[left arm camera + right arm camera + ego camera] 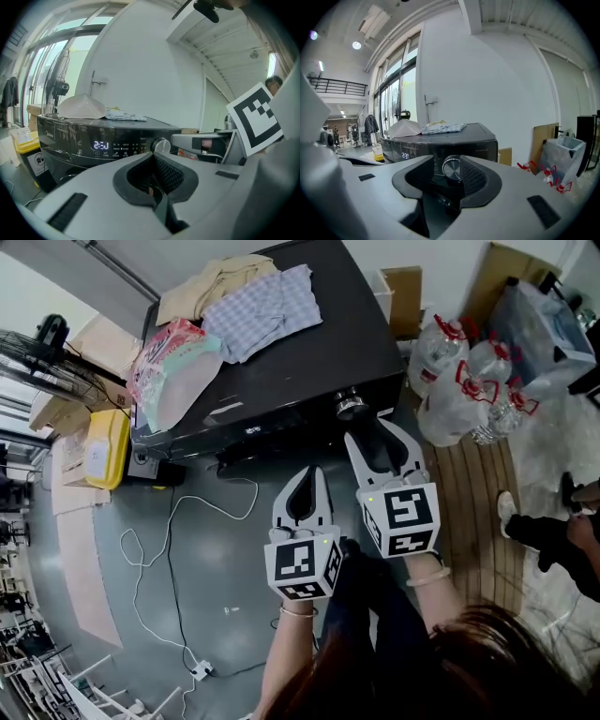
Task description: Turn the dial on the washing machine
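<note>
Daylight entered through tall windows on the left, slightly blown out. One round ceiling lamp was lit. Head view was evenly bright, shadows soft, with a pale sheen on the washing machine top. Both gripper views showed strong fisheye bending and black vignetted corners. Focus was sharp.

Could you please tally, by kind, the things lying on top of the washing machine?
Garments: 2, the beige garment and the blue checked garment
Plastic bag: 1
Total: 3
</note>
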{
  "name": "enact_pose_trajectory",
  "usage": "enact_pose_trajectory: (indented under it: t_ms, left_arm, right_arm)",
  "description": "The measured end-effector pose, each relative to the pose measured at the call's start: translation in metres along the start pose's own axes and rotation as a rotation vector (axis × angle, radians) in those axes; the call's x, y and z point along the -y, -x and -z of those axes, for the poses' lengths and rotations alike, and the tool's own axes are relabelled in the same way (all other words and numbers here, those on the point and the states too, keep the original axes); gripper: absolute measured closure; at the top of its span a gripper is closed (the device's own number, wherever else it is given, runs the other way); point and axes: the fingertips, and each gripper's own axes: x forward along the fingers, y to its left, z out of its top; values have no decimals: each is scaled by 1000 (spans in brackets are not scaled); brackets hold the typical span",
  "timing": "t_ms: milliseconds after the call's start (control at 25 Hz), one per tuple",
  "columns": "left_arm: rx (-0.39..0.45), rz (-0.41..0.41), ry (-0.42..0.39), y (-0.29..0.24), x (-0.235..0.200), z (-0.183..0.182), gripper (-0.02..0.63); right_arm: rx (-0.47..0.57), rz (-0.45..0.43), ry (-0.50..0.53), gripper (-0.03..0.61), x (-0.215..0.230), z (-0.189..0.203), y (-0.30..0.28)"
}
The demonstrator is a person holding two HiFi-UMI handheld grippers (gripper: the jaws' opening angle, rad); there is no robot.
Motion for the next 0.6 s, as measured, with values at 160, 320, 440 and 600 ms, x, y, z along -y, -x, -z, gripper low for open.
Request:
enact_pose_trajectory:
  t_ms: [160,320,440,600]
  left_arm:
    - [8,-4,-1,9,4,-13,598]
    - [4,-7,2,20,9,-22,598]
    - [-2,-6,3,28,14,-27,598]
    - [0,-8,2,37,22,-38,598]
  right_arm:
    - [6,-17,-1,402,-4,-11,13]
    - [4,-24,-2,426,-6,-19,28]
    - [-1,-31,-1,444,-8,-24,39]
    - [-6,-39,20,465,-9,-33,53]
